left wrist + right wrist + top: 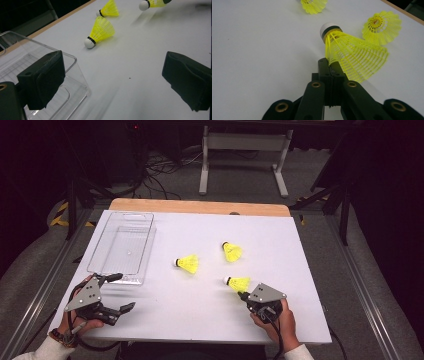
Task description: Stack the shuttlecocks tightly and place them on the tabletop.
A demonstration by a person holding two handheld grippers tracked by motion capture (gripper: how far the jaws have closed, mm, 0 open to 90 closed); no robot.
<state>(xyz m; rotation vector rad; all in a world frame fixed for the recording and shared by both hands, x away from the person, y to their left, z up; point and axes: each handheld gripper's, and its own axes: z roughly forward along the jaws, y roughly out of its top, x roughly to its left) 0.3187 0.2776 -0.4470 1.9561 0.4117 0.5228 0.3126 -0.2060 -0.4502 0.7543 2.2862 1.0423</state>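
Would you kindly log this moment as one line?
right tool: shut on skirt of nearest yellow plastic shuttlecock | left tool: open, beside clear plastic bin | two other yellow shuttlecocks: on table

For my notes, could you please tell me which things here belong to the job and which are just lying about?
In the job: nearest shuttlecock, pinched by the right gripper; two other shuttlecocks; clear bin; left gripper, open.
Lying about: floor cables; metal stand.
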